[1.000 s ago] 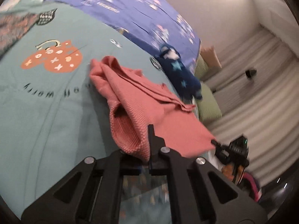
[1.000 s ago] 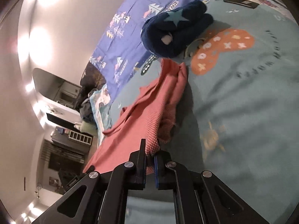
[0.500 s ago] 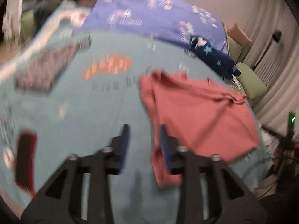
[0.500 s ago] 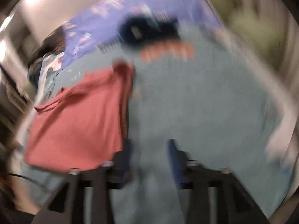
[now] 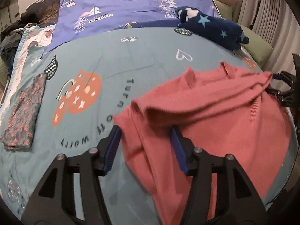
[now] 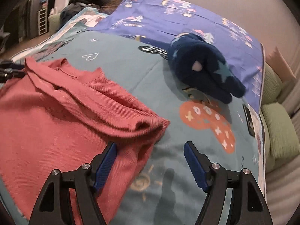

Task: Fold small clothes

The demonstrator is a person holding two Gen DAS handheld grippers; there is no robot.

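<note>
A coral-red knit top (image 5: 215, 116) lies spread and rumpled on the teal bedsheet (image 5: 131, 60). One sleeve is folded over its upper part. My left gripper (image 5: 145, 146) hovers over the top's left edge. Its jaws are opening, the cloth lies loose under them and the blue pads (image 5: 112, 146) do not press on it. In the right wrist view the same top (image 6: 56, 112) fills the left side. My right gripper (image 6: 151, 161) hangs over its right edge, jaws opening. The left pad (image 6: 106, 161) is above the cloth and the other above bare sheet.
A folded floral garment (image 5: 22, 112) lies at the sheet's left. A navy star-patterned plush toy (image 6: 202, 71) rests at the back, next to a purple tree-print sheet (image 5: 131, 5). Green cushions (image 6: 277, 127) and a dark flat object (image 6: 248, 120) lie by the bed's right edge.
Both grippers were shut on the raised top a second ago. They have let go and rolled level, and the top now lies flat on the bed.
</note>
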